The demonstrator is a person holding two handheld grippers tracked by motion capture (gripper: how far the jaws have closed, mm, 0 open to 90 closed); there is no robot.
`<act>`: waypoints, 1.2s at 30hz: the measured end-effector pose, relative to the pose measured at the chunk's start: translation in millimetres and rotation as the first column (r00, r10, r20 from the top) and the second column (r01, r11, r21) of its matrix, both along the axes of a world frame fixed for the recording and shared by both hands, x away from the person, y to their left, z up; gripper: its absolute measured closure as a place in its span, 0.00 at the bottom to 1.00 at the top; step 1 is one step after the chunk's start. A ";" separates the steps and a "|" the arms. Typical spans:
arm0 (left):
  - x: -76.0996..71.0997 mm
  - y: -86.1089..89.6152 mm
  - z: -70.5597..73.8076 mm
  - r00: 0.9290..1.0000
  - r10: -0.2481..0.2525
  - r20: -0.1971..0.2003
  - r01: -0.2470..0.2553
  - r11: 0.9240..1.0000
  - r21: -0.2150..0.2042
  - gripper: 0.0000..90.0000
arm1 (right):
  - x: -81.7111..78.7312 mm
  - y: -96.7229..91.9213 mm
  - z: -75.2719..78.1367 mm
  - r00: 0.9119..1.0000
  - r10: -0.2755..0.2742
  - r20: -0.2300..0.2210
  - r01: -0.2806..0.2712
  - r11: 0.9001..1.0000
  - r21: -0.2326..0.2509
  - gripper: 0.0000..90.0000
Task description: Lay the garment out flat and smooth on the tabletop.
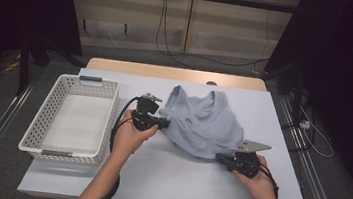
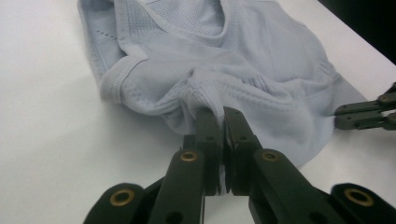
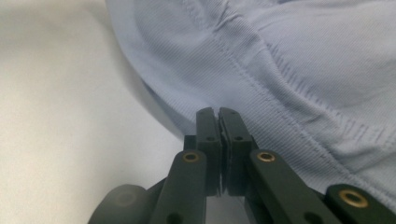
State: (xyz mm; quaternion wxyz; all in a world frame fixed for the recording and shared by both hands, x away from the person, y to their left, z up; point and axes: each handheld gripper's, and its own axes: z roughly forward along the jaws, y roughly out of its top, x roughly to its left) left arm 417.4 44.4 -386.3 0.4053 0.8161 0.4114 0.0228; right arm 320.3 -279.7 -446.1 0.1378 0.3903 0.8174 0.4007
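On the white table (image 1: 166, 174), with both the left gripper (image 2: 216, 122) and right gripper (image 3: 218, 122) pinching the pale-blue top (image 1: 207, 123), we should lift evenly toward the basket (image 1: 39, 134).

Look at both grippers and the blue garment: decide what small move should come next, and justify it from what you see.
Probably lift both grippers together a little. The left gripper is shut on a bunched fold of the garment, and the right gripper is shut on its hem, so both holds look set. The garment lies crumpled on the table, beside the empty basket, a likely destination.
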 end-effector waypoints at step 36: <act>-19.2 20.4 -7.0 0.998 0.000 -0.071 0.002 1.000 0.021 0.96 | 54.3 73.7 4.9 0.995 0.062 0.079 -0.063 0.998 0.008 0.62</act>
